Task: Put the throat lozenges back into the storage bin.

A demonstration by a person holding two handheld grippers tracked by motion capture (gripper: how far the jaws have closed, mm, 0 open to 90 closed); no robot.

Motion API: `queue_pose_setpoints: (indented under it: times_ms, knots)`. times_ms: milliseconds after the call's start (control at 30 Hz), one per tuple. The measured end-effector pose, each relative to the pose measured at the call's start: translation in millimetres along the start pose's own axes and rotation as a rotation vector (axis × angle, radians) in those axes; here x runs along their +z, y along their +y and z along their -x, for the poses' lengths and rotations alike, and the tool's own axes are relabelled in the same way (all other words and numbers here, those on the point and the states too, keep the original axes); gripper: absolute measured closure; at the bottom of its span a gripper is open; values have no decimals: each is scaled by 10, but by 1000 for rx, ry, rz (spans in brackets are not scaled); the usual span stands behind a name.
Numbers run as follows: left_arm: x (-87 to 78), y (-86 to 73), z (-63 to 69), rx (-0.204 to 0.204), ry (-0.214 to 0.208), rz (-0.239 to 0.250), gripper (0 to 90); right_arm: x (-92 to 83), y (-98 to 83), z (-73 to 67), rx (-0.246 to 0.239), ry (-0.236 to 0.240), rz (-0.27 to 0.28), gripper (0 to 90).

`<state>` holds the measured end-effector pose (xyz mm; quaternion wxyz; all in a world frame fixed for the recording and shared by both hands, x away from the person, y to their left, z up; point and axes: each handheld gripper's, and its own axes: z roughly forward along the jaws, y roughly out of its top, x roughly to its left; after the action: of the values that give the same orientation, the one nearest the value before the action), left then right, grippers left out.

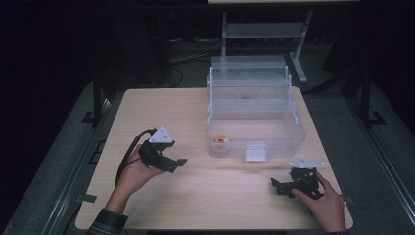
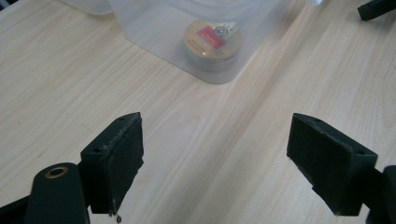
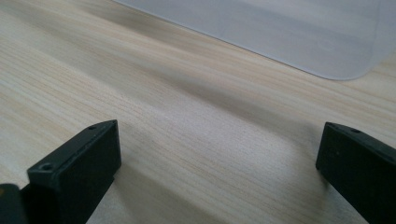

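Both tools are sitting over the wooden surface (image 1: 195, 112) with jaws spread wide, nothing in them: left tool (image 1: 172, 162) near-left, right tool (image 1: 279, 185) near-right. A small round tin (image 1: 220, 141) is lying inside the clear bin (image 1: 288, 139), in its near-left corner.

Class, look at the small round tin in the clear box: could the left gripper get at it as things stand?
Probably yes, from above. The box is open-topped and the tin sits in its near corner, but the clear wall blocks a straight approach by the left gripper.
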<state>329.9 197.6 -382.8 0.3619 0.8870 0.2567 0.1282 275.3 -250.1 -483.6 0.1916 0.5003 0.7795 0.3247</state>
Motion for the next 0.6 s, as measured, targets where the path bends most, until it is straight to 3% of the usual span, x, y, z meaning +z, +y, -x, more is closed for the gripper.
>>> queue_pose_setpoints:
  times_ms: [500, 600]
  knots:
    - [-135, -477, 140, -45, 71, 97, 179, 0, 0, 0, 0, 0, 0, 0]
    - [-157, -559, 141, -55, 71, 90, 177, 0, 0, 0, 0, 0, 0, 0]
